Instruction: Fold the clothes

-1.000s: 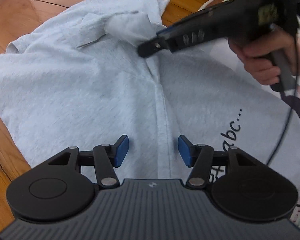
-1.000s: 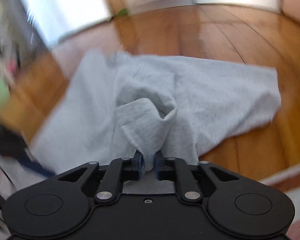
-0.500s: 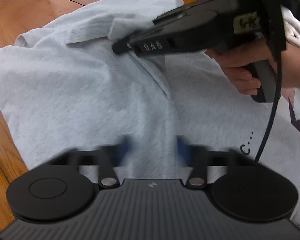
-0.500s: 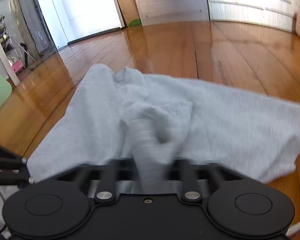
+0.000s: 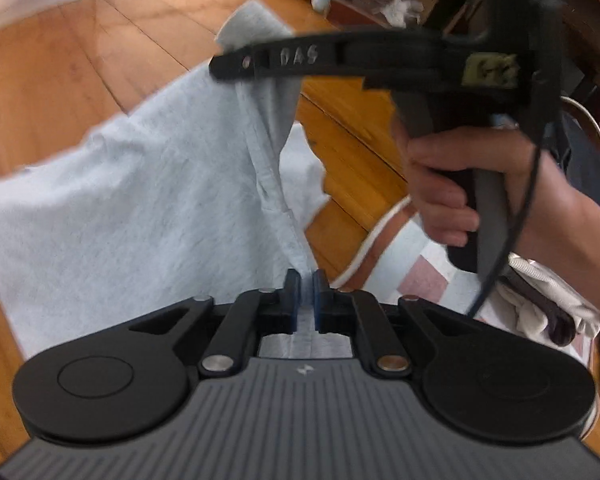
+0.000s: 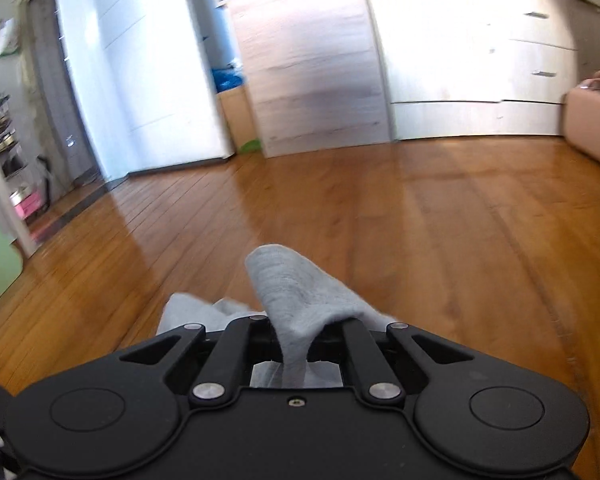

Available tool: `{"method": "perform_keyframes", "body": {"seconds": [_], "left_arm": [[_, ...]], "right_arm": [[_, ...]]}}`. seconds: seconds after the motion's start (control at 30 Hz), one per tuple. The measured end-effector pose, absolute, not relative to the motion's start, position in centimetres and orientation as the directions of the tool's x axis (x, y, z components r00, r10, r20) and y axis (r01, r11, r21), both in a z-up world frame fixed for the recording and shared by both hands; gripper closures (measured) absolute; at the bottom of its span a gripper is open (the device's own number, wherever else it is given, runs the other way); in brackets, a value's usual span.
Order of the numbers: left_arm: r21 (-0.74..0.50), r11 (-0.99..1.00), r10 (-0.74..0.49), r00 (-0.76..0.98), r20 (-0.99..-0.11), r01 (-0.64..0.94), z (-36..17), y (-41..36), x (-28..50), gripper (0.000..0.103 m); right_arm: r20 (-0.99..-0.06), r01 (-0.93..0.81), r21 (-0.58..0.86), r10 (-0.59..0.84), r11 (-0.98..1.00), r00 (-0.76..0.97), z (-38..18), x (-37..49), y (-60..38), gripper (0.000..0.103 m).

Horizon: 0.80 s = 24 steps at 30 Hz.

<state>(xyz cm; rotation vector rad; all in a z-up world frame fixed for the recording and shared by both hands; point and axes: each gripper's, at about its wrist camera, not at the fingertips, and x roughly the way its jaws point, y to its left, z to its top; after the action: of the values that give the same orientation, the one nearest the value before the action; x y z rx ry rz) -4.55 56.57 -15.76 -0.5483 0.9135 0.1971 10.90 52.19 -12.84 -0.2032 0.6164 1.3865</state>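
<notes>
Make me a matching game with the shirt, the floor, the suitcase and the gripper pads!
Things:
1. shirt
2. floor
3. suitcase
4. left gripper pads

Colours:
A. pink
B. blue
C. light grey
D. orange-brown wood

Pairs: 1-C, 2-D, 3-A, 4-B

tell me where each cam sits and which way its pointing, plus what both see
Left wrist: on the left gripper, angled down at the grey shirt it pinches on the wooden floor; the right gripper and hand show.
Right wrist: on the right gripper, facing across the floor toward white cabinets; shirt fold pinched.
Shared: the shirt, the floor.
</notes>
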Motion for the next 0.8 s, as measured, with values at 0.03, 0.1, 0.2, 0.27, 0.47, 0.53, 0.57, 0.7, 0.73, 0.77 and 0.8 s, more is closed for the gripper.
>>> {"method": "perform_keyframes", "body": {"seconds": [0.03, 0.1, 0.2, 0.27, 0.47, 0.53, 0.57, 0.7, 0.73, 0.77, 0.8], "left_arm": [[-0.389, 0.826, -0.095, 0.580, -0.809, -0.407, -16.8, 56.8, -3.9, 0.081], [-0.433, 0.775, -0.146, 0.536, -0.831, -0.460, -19.2, 57.3, -3.9, 0.069], [-0.466, 0.738, -0.203, 0.498, -0.843, -0.489, -21.7, 57.8, -4.8, 0.069], [-0.486, 0.744, -0.235, 0.501, -0.833, -0.459, -21.9, 58.2, -5.7, 0.068], [-0.498, 0.768, -0.175, 0.616, -0.768, -0.403, -19.6, 61.7, -8.6, 0.053], [-0.440, 0.772, -0.071, 0.626, -0.776, -0.459, -18.8, 63.6, -9.2, 0.053], [-0.393, 0.776, -0.002, 0.621, -0.784, -0.493, -18.5, 64.5, -9.3, 0.053], [-0.100, 0.764, 0.329, 0.519, -0.789, -0.637, -18.1, 67.0, -9.5, 0.053], [-0.081, 0.752, 0.365, 0.515, -0.776, -0.654, -18.1, 67.6, -9.8, 0.053], [-0.073, 0.739, 0.391, 0.515, -0.763, -0.669, -18.0, 68.0, -10.3, 0.053], [-0.065, 0.726, 0.417, 0.514, -0.750, -0.684, -17.9, 68.5, -10.7, 0.052]], "right_arm": [[-0.549, -0.954, 0.195, 0.831, 0.230, 0.088, -13.7, 11.3, 52.0, 0.097], [-0.616, -0.945, 0.138, 0.773, 0.297, 0.153, -15.7, 12.0, 51.8, 0.096], [-0.696, -0.922, 0.153, 0.701, 0.356, 0.155, -19.0, 13.7, 50.9, 0.086], [-0.685, -0.873, 0.293, 0.723, 0.389, 0.092, -20.0, 15.5, 49.8, 0.069], [-0.624, -0.602, 0.650, 0.778, 0.464, -0.073, -22.0, 20.6, 49.6, 0.035], [-0.692, -0.540, 0.648, 0.712, 0.537, -0.122, -23.0, 21.8, 51.4, 0.032], [-0.712, -0.522, 0.640, 0.691, 0.564, -0.126, -23.3, 22.0, 52.1, 0.032], [-0.711, -0.598, 0.601, 0.696, 0.530, -0.098, -22.6, 21.3, 54.7, 0.087], [-0.699, -0.654, 0.571, 0.712, 0.497, -0.069, -21.8, 20.6, 55.0, 0.091], [-0.658, -0.740, 0.522, 0.753, 0.425, -0.032, -20.6, 19.1, 54.5, 0.091], [-0.601, -0.824, 0.453, 0.799, 0.339, -0.001, -19.3, 17.4, 53.8, 0.091]]}}
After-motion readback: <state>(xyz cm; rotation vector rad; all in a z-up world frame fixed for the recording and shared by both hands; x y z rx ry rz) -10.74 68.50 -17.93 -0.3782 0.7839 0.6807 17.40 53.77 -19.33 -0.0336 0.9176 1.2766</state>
